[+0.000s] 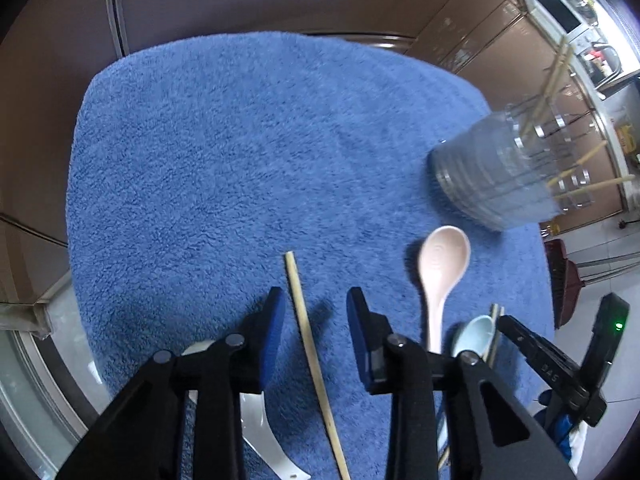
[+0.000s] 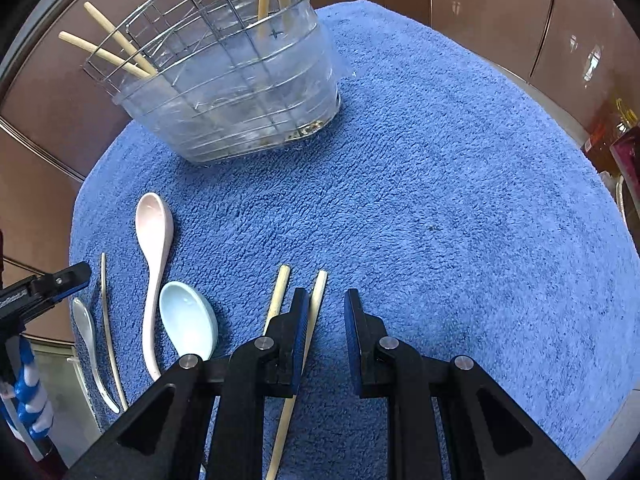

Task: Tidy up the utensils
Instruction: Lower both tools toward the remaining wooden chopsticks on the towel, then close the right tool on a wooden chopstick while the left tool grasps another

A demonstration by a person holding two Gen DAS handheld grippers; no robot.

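A clear plastic utensil holder with a wire basket (image 2: pixel 236 92) stands on the blue towel (image 2: pixel 440 184) and holds several wooden chopsticks (image 2: pixel 120 54); it also shows in the left wrist view (image 1: pixel 504 168). My left gripper (image 1: pixel 316 300) is open, with a single chopstick (image 1: pixel 308 344) lying on the towel between its fingers. My right gripper (image 2: pixel 326 304) is open and empty over two chopsticks (image 2: pixel 316 304). A pink spoon (image 2: pixel 154 240), a light-blue spoon (image 2: pixel 188 320) and a white spoon (image 2: pixel 86 328) lie to its left. The pink spoon (image 1: pixel 440 272) is right of my left gripper.
A thin chopstick (image 2: pixel 106 320) lies between the white and pink spoons. Brown cabinet walls (image 2: pixel 500 20) surround the towel. My left gripper's tip (image 2: pixel 60 280) shows at the right wrist view's left edge. A white curved piece (image 1: pixel 260 432) lies under my left gripper.
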